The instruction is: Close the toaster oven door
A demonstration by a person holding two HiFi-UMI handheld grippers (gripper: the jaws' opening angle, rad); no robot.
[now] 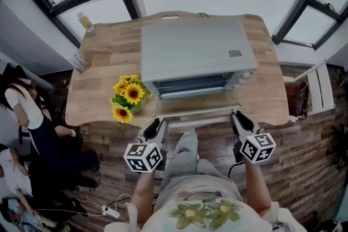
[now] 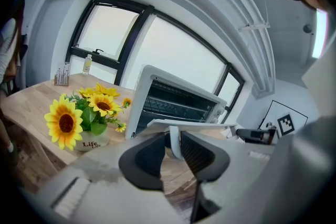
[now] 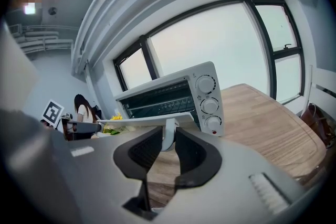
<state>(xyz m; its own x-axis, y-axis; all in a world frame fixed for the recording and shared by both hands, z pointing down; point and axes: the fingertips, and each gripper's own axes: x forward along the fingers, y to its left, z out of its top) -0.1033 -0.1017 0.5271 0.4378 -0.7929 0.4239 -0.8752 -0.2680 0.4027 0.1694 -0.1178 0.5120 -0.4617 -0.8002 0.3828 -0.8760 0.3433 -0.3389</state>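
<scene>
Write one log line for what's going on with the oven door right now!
door: open, folded down | left gripper: shut on handle | right gripper: shut on handle | oven: on table by sunflowers

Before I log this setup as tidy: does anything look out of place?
Only the toaster oven door lies open, nearly flat; the left hand-held gripper and right hand-held gripper clamp its handle. Nothing spilled.

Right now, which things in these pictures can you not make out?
Head view: sticker on the toaster oven, print too small to read.
Head view: oven interior, mostly hidden under its own top.
Head view: handle ends, covered by the left gripper and right gripper.
Right gripper view: dial markings, too small.
</scene>
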